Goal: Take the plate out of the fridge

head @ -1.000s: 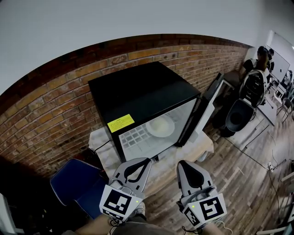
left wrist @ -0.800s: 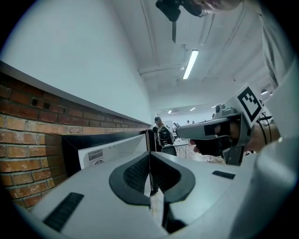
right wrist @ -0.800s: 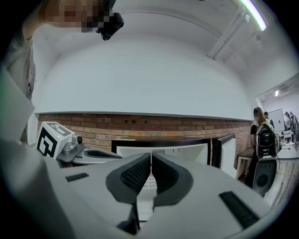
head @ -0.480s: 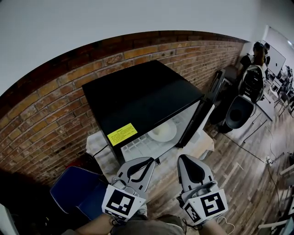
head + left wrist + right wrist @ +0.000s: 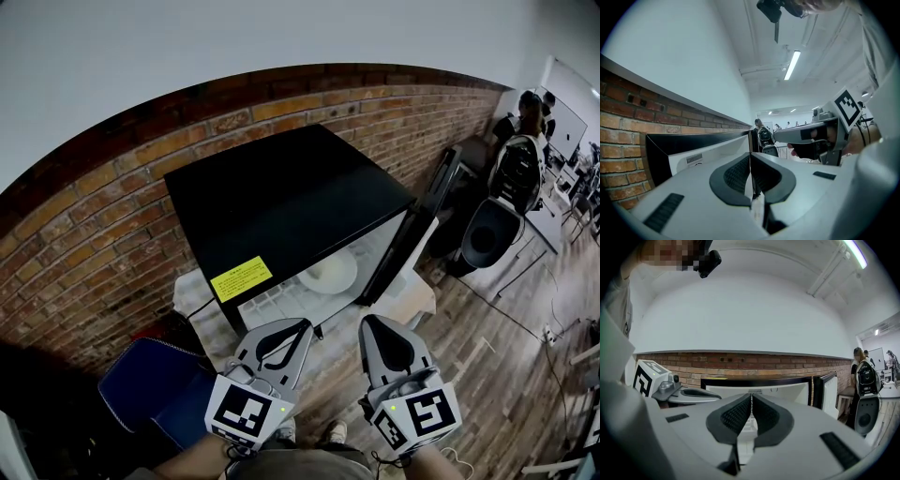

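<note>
- Both tongs were held out level, side by side, pointing at the fridge [image 5: 272, 202].
- The left tongs [image 5: 302, 328] had their jaws pressed together with nothing in them.
- The right tongs [image 5: 372, 323] were closed and empty too.
- The white plate [image 5: 328, 275] sat on a shelf inside the fridge, well apart from both tongs.
- The fridge door [image 5: 424, 234] stood open to the right.
- The black fridge sat on a low pale counter [image 5: 417, 302] by a brick wall [image 5: 112, 225].
- The floor [image 5: 506, 356] was wood.
</note>
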{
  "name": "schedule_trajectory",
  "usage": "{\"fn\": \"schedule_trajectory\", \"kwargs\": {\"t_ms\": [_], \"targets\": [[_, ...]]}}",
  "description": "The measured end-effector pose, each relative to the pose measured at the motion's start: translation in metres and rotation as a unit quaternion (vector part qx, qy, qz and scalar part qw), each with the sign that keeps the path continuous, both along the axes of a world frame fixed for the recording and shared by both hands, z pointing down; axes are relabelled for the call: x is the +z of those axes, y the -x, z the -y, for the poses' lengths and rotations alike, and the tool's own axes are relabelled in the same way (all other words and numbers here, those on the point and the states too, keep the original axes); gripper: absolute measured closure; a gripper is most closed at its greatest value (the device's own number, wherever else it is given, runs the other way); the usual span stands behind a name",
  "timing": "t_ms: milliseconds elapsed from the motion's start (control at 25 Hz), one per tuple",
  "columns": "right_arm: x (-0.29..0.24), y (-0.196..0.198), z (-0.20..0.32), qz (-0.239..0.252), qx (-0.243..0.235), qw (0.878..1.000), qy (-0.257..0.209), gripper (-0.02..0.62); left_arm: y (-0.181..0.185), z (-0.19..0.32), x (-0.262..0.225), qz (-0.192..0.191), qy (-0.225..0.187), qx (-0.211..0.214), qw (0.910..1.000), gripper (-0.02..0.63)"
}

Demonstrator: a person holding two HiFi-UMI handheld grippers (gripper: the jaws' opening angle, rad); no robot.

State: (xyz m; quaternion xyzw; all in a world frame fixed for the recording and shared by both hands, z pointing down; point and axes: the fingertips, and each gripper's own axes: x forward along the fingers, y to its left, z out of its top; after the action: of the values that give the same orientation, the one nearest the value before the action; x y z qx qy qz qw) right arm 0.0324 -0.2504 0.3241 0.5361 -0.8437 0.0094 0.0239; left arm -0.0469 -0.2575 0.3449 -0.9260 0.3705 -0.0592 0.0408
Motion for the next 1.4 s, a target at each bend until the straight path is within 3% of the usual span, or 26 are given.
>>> {"fn": "schedule_trajectory", "kwargs": {"t_ms": [520, 720, 880, 1120, 1400], "targets": [[0.012, -0.021, 0.027, 0.038, -0.024, 0.998, 0.031, 0.557, -0.013, 0.008, -0.004, -0.003, -0.003, -0.039, 0.9992, 0.588], [0.024, -0.025, 0.045, 0.090, -0.036, 0.992, 0.075, 0.474, -0.016, 0.015, -0.004, -0.002, -0.003, -0.051, 0.9987, 0.588], [0.036, -0.032, 0.064, 0.116, -0.034, 0.987, 0.103, 0.448, -0.018, 0.025, -0.002, -0.002, -0.002, -0.060, 0.9982, 0.588], [0.058, -0.038, 0.091, 0.153, -0.032, 0.977, 0.143, 0.414, -0.022, 0.037, 0.005, 0.000, 0.007, -0.069, 0.9976, 0.588], [0.100, -0.051, 0.124, 0.233, -0.019, 0.949, 0.213, 0.413, -0.027, 0.051, 0.018, 0.007, 0.021, -0.074, 0.9970, 0.588]]}}
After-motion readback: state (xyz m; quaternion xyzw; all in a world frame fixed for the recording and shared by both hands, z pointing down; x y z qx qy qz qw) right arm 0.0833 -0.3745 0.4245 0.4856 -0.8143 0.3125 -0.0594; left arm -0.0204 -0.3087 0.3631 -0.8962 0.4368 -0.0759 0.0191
